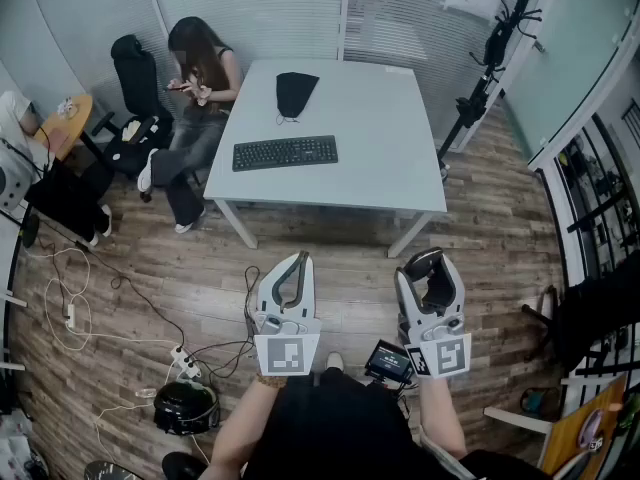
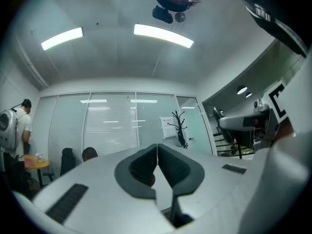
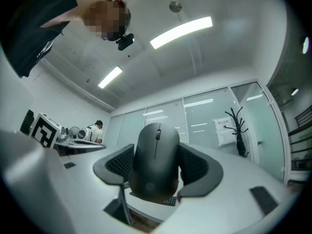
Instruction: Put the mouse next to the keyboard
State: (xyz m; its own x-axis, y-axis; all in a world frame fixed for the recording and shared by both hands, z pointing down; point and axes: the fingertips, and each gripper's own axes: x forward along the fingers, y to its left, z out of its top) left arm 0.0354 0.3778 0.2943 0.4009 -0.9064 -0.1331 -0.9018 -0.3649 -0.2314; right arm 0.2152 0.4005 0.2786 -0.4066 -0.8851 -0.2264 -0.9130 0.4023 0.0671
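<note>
Right gripper [image 3: 156, 165] is pinching the black mouse [image 3: 155, 155]. Its own view shows the mouse standing on end btw the two pads, scroll wheel toward the cam, jaws spread wide round the body and pressing on both sides. Left gripper [image 2: 157, 165] has its jaws pressed together w/ nothing btw them, so it's idle.

Progress as I read it: pickup is done, placement isn't. In the head view I hold both grippers low in front of me over the wood floor [image 1: 330, 258], well apart from the white table [image 1: 390, 128]. So the mouse is in the air in the right gripper, nowhere near its spot yet.

The black keyboard [image 1: 285, 152] lies on the near-left part of the tabletop, approx. parallel to the near edge. A black bag [image 1: 294, 93] sits behind it, not touching. The tabletop right of the keyboard is bare, so that's prob. where the mouse goes.

Left to do, my judgement:
- Walk fwd to the table.
- Bring the right gripper over the bare patch just beside the keyboard.
- Tilt the mouse so its base faces down, since it's on end in the grip.
- Lower till it sits flat, open the jaws, back off.

A seated person [image 1: 195, 78] is at the table's left side, off my route. The power strip [image 1: 183, 360] and cables lie on the floor to my left, not in the straight path.
</note>
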